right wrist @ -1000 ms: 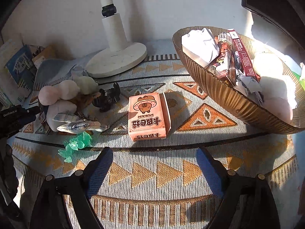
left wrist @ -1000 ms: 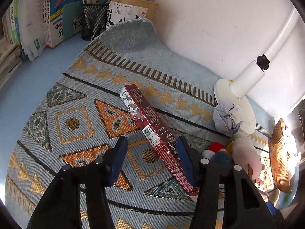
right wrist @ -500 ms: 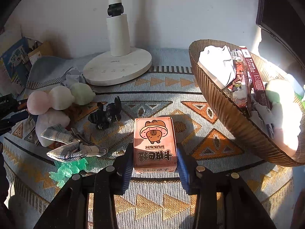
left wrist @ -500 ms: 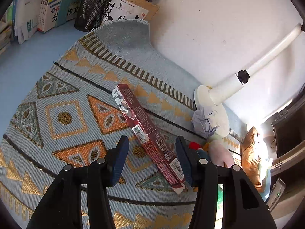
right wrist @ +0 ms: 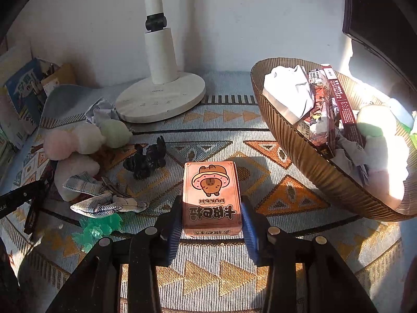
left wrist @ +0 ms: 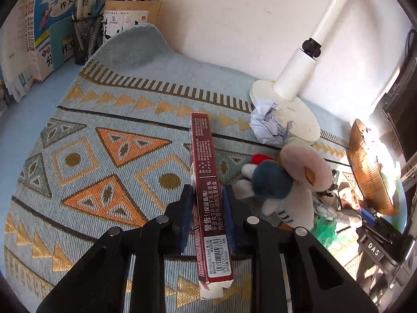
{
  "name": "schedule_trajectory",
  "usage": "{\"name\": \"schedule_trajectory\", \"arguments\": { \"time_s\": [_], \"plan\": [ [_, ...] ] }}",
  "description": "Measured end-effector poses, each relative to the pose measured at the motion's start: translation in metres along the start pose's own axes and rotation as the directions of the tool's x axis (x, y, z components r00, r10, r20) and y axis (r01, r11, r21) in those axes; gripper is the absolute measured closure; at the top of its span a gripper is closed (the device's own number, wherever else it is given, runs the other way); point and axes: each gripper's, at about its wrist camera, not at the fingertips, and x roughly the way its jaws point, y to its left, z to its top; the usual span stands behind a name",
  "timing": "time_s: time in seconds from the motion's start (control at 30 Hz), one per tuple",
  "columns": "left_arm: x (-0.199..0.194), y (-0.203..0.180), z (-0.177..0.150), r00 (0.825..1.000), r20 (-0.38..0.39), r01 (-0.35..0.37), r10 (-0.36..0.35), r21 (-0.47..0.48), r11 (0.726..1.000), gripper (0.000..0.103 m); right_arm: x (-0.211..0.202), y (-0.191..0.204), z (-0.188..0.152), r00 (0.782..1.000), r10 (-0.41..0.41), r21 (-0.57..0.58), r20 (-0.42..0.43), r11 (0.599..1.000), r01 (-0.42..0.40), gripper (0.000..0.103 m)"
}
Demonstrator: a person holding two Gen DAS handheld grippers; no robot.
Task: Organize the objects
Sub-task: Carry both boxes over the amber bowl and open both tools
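Left wrist: plush toys (left wrist: 284,180), crumpled paper (left wrist: 268,122) nearby

Home study corner, floor level — a woven patterned rug (left wrist: 109,140) against a white wall. Far left beyond the tongs: stacked schoolbooks (left wrist: 49,20) and a mesh pen holder (left wrist: 87,36). Ahead: a white fan stand (right wrist: 159,96), plush toys (left wrist: 292,182) — and, right, a ribbed basket (right wrist: 320,167) of oddments.

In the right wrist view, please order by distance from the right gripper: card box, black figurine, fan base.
1. Card box, between the right gripper jaws.
2. Black figurine, farther, to the left.
3. Fan base, farthest, by the wall.
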Motion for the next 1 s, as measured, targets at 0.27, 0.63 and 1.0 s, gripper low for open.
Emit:
{"name": "schedule_trajectory", "arguments": {
  "time_s": [0.27,0.63,1.0],
  "plan": [
    [-0.051,-0.003,-0.066,0.992,-0.097,0.096,-0.086,0.113,0.989,0.084,-0.035,-0.012,-0.042,0.999,-0.028,0.012,-0.028,1.0,0.028,0.063],
    [-0.044,-0.017,-0.084,0.997,-0.014,0.071,-0.07,0.096,0.993,0.069,-0.054,-0.038,-0.068,0.988,0.145,0.102,-0.045,0.985,-0.14,0.034],
    [-0.044,-0.025,-0.085,0.999,0.01,0.035,-0.036,0.13,0.991,0.081,-0.063,-0.023,-0.07,1.0,0.028,0.02,0.012,0.999,-0.028,0.063]
  ]
}}
